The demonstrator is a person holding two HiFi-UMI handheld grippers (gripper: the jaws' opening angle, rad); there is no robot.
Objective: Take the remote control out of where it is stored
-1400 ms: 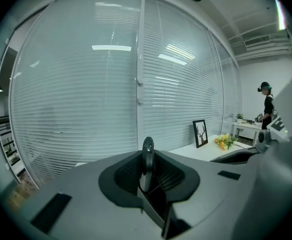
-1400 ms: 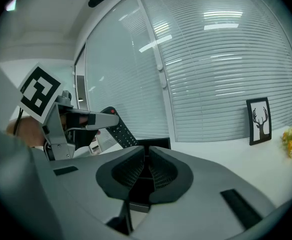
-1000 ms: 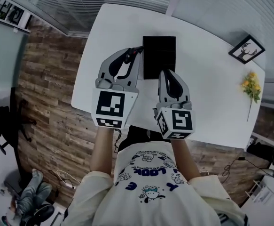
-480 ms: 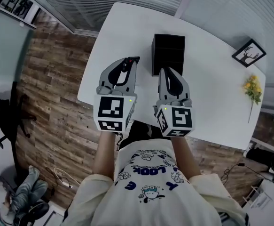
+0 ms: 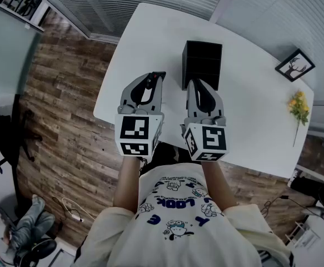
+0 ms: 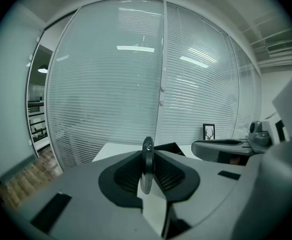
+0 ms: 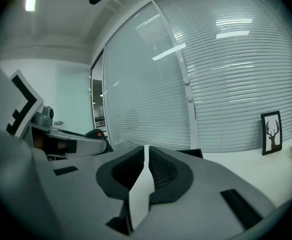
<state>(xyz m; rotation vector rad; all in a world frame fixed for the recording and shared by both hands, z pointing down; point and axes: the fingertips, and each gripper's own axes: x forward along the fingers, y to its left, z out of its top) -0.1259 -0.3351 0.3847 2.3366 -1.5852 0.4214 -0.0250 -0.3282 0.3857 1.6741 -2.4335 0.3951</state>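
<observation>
Remote control (image 6: pixel 147 160) between left fingers (image 6: pixel 127 173) (snug)

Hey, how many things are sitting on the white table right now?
3: a black box in the middle, a framed deer picture at the far right corner, and yellow flowers lying along the right edge. Anything inside the box is hidden.

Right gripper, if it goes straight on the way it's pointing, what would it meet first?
Probably the black box: the right gripper points at its near side, tips almost at it. Height is hard to judge, so it might pass over the rim.
</observation>
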